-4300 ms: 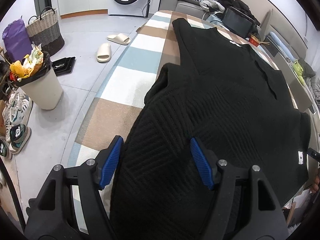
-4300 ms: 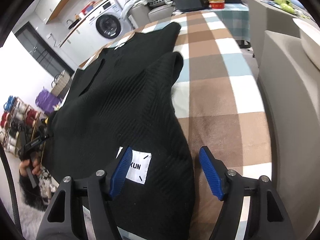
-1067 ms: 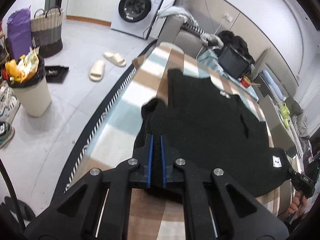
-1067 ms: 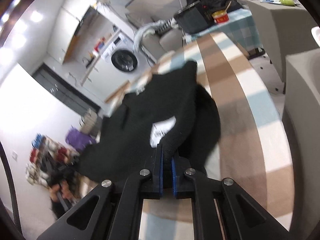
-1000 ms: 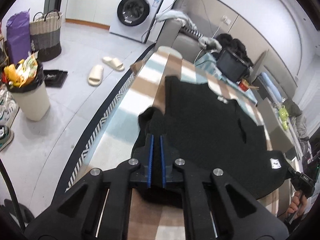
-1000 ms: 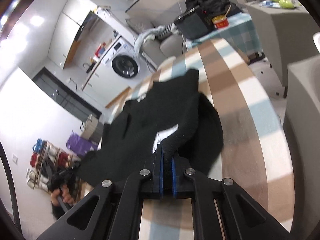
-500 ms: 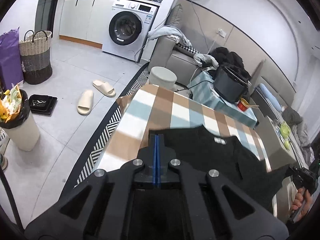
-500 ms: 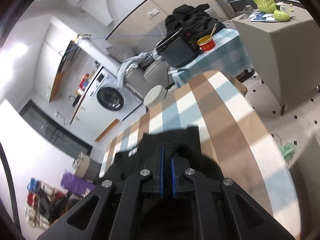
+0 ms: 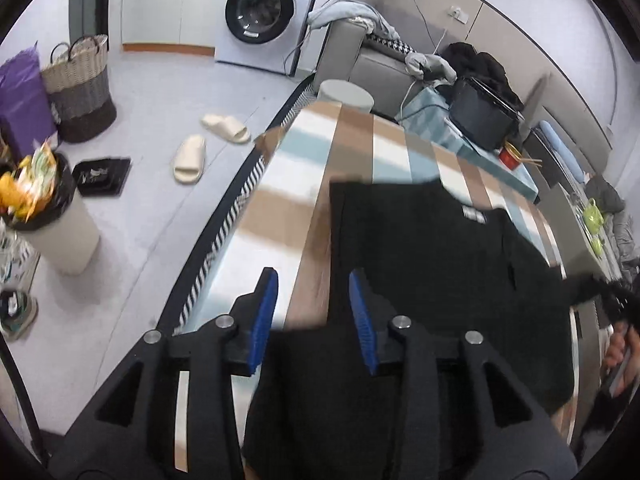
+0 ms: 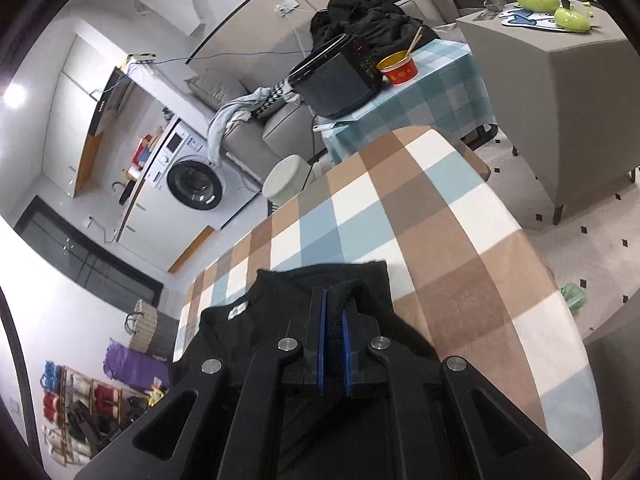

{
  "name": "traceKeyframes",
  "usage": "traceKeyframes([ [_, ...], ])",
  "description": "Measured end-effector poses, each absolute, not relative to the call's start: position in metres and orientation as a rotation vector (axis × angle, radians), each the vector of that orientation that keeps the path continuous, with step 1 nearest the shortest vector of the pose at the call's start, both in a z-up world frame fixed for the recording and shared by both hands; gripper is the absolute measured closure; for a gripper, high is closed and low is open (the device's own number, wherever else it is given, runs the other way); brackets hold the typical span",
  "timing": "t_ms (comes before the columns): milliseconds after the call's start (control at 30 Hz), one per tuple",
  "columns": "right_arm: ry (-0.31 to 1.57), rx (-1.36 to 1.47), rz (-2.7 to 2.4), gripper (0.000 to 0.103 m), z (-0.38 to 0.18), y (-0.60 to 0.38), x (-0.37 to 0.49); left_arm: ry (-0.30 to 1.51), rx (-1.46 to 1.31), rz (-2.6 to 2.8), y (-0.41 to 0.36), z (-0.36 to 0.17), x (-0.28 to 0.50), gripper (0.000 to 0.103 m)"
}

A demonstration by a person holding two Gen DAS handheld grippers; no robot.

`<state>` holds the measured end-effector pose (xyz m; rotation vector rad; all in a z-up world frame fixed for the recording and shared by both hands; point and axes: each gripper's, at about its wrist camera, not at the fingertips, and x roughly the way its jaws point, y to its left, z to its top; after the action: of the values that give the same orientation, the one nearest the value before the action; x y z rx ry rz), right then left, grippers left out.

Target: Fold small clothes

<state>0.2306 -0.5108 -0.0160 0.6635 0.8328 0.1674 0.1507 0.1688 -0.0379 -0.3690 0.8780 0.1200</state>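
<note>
A black knit sweater [image 9: 432, 260] lies doubled over on the checkered table [image 9: 304, 184], its white neck label [image 9: 474, 214] facing up. My left gripper [image 9: 313, 306] hovers at the sweater's left edge. Its jaws are opening and the blue pads [image 9: 266, 304] stand clear of the cloth, which lies loose beneath them. In the right wrist view my right gripper [image 10: 334, 320] is shut on a fold of the sweater [image 10: 256, 332], with the pinched black knit showing between the pads. That fold is held over the garment's far right corner on the table [image 10: 440, 240].
On the floor to the left are a full bin [image 9: 52, 216], slippers [image 9: 190, 158] and a woven basket [image 9: 80, 92]. A washing machine [image 9: 264, 12] stands at the back. Beyond the table are a round stool [image 10: 286, 180] and a side table with a black appliance [image 10: 336, 80] and a red cup [image 10: 398, 68]. A grey cabinet [image 10: 560, 92] is to the right.
Both grippers carried the sweater's edge forward over the garment toward the far end of the table. The left jaws, shut on the cloth before, have come apart and let it go.
</note>
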Motion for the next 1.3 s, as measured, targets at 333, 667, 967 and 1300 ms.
traceKeyframes([
  [333, 0.861, 0.615, 0.248, 0.097, -0.021, -0.500, 0.197, 0.987, -0.492, 0.036, 0.141, -0.077, 0.046, 0.068],
  [667, 0.857, 0.632, 0.256, 0.097, -0.023, -0.502, 0.188, 1.050, -0.526, 0.028, 0.127, -0.095, 0.050, 0.068],
  [967, 0.857, 0.640, 0.267, 0.097, -0.024, -0.504, 0.185, 1.019, -0.546, 0.030, 0.130, -0.091, 0.054, 0.099],
  [1300, 0.866, 0.605, 0.233, 0.097, -0.023, -0.502, 0.194, 0.774, -0.546, -0.035, 0.137, -0.025, 0.112, 0.100],
])
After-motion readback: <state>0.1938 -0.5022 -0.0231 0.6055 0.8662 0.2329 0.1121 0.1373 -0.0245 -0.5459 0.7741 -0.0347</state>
